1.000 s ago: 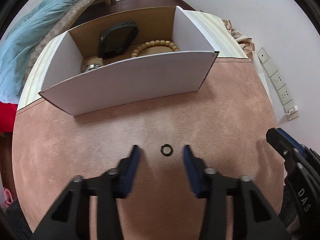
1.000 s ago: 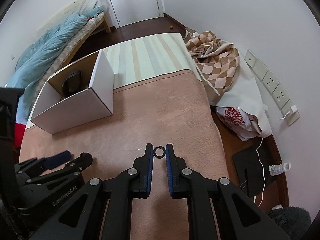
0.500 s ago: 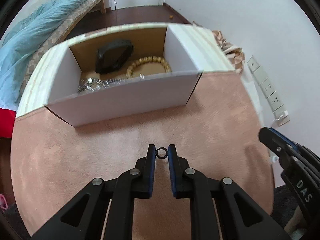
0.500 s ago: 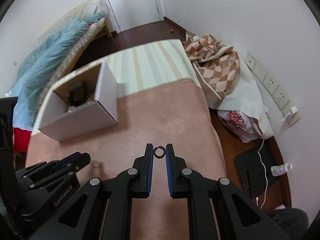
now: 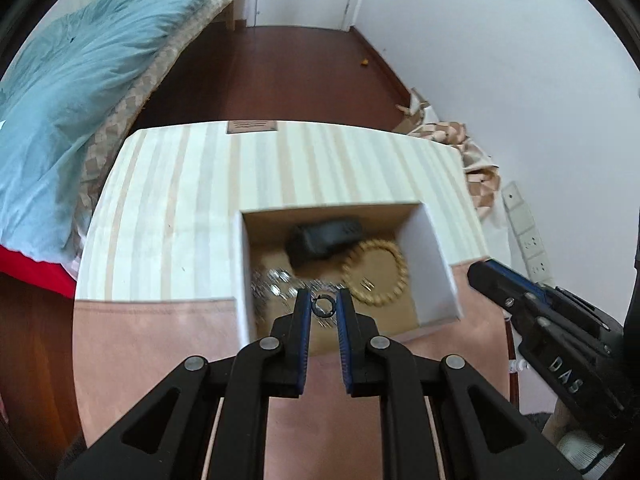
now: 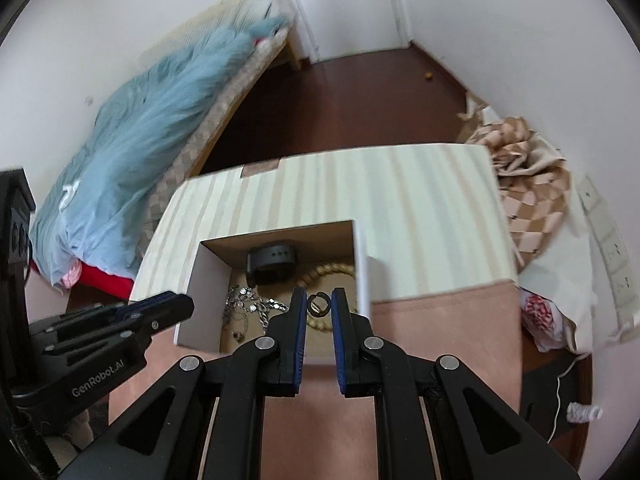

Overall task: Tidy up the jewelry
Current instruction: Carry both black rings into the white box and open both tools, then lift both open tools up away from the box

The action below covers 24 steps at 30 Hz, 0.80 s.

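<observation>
Both jaws pinched on small dark rings [image 5: 323, 305] [image 6: 319, 304], above open box [image 5: 434, 258].

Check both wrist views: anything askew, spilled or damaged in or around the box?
Nothing stands out. Each gripper, left and right, holds a small dark ring over the open white cardboard box, where the black watch, tan bead bracelet and silver chain lie loose.
</observation>
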{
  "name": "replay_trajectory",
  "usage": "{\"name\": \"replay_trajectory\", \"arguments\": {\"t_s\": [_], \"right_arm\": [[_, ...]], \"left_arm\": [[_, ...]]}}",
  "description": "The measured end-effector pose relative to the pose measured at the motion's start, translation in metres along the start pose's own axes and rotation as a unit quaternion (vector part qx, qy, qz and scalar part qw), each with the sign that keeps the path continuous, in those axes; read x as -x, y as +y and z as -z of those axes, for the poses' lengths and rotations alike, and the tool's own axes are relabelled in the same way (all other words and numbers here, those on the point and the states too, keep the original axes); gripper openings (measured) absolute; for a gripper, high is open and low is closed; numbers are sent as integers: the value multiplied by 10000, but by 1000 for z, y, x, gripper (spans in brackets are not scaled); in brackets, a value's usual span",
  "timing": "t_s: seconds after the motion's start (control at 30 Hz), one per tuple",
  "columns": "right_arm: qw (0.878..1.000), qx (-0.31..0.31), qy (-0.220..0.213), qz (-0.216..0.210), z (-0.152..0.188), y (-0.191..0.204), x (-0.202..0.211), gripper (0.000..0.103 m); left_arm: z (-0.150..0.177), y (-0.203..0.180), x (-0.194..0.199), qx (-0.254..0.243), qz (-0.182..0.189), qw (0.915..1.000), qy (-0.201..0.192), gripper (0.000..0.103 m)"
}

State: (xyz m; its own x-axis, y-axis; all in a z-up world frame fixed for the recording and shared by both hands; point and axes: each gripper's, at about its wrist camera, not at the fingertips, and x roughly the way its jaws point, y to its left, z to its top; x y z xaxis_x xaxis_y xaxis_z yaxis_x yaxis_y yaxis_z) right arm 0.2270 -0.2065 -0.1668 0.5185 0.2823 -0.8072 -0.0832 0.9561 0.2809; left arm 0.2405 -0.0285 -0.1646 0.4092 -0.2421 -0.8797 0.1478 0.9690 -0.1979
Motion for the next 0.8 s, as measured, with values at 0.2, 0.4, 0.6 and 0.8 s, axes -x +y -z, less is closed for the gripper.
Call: {"name": "replay_trajectory", "arguments": {"t_s": [0.2,0.4,0.6,0.8], "right_arm": [[9975,86,690,89,-29,4,-44,14],[9959,63,889,180,-34,-2,-51,38],[9960,97,805,374,-29,-2,-33,44],[9932,257,677,913,-12,-1,-11,79]], "left_arm": [[-23,13,-20,138,-47,9993,332,11],[-32,24,-17,194,-353,9988,292,51],[-32,33,1,320,-558,9979,93,63],[-13,39,23,453,-792,9958,-110,86]]}}
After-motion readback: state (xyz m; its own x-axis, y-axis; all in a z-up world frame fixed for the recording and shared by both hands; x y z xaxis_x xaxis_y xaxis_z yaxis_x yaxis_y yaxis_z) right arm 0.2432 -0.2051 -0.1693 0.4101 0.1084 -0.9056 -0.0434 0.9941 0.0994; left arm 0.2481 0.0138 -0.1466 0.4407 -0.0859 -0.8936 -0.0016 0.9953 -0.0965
